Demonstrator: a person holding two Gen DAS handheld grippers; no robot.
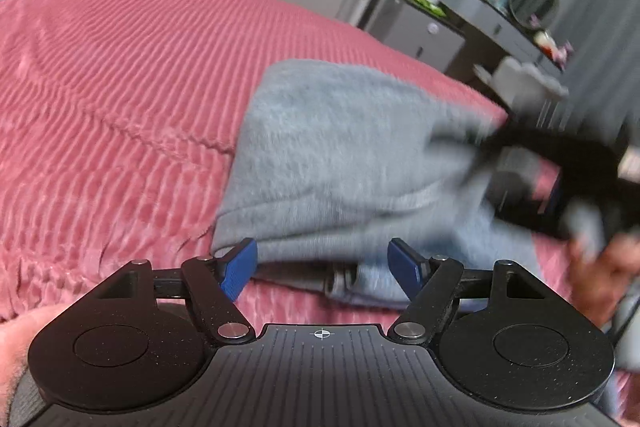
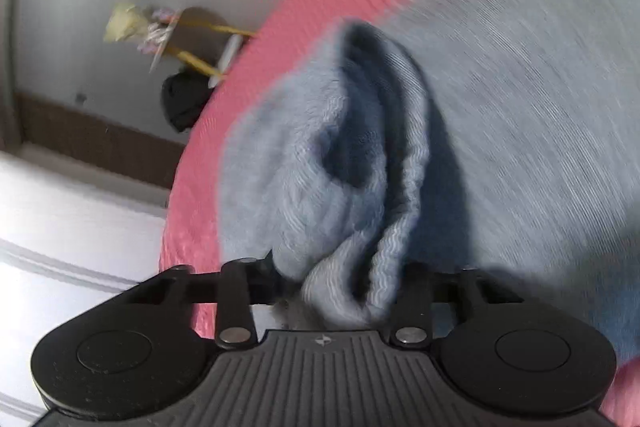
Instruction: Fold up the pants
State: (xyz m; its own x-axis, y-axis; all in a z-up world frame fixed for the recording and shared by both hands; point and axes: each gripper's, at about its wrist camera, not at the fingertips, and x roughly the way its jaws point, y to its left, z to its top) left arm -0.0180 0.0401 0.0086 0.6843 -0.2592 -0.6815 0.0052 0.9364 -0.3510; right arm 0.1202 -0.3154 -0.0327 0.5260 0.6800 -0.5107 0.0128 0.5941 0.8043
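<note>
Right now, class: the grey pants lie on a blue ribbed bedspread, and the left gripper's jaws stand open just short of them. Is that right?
Not quite: the bedspread is pink, not blue, as the left wrist view shows. The grey pants do lie on it, with the left gripper open just short of them.

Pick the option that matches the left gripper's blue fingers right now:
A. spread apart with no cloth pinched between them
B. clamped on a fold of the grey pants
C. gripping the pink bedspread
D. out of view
A: in the left wrist view the left gripper has its blue fingers standing wide apart, with the grey pants lying just beyond them on the pink bedspread, nothing pinched.
</note>
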